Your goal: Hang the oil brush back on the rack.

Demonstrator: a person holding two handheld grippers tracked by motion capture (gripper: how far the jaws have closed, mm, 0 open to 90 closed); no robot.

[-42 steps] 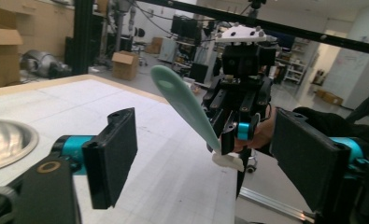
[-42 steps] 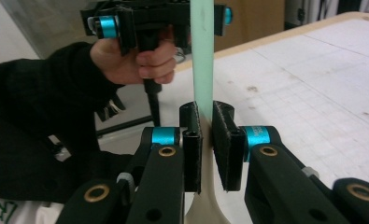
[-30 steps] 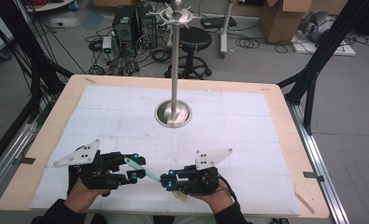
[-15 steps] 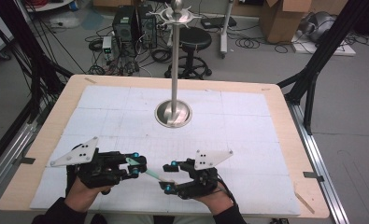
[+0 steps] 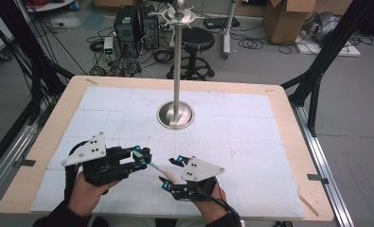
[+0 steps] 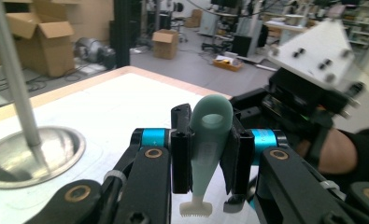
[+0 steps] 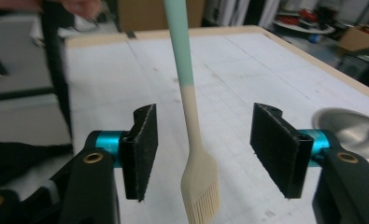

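brush [image 6: 205, 154] handle middle hidden between fingers, stand [image 5: 176, 61] top cropped

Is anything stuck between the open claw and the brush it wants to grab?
Nothing visible is. The right gripper is open, with the brush hanging in the gap between its jaws, touching neither. The left gripper holds the brush by its green handle end.

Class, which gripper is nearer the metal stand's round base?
Left. The left gripper sits just nearer the stand base, toward the person and to its left; the right gripper lies farther toward the person.
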